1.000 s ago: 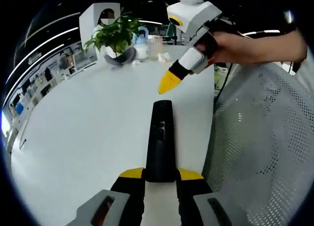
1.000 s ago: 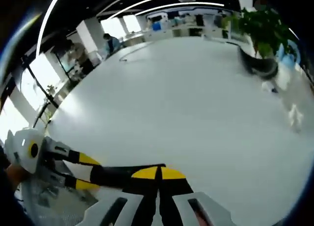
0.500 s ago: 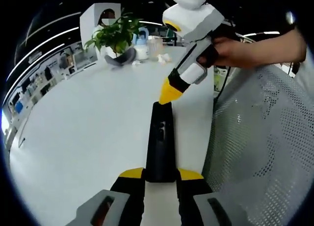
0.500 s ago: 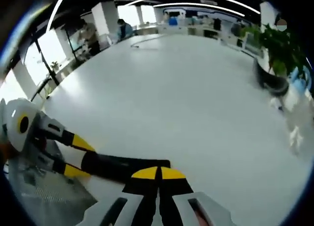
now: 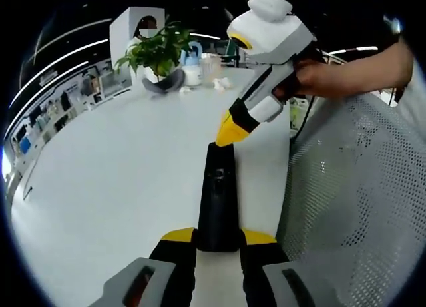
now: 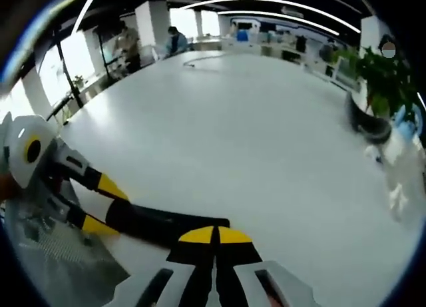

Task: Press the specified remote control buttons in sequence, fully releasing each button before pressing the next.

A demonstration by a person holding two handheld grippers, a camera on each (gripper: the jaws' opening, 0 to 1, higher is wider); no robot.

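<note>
In my left gripper view, my left gripper has its jaws clamped on the near end of the long, slim black remote control, which runs straight away from me over the pale grey surface. My right gripper comes in from the upper right, white-bodied with yellow tips, held in my hand. Its jaws are pressed together into one yellow point, and that point sits at the far end of the remote, touching it as far as I can tell. Well beyond, at the far edge of the surface, stands a green leafy plant in a dark pot, with a pale blue jug just beside it. A white perforated mesh panel runs along the right of the surface.

In my right gripper view, my right gripper shows both yellow tips meeting edge to edge, resting on the end of the black remote. The remote stretches off to the left, where my left gripper grips it between its yellow-tipped jaws. The grey surface spreads wide ahead, and the plant stands at its right edge.
</note>
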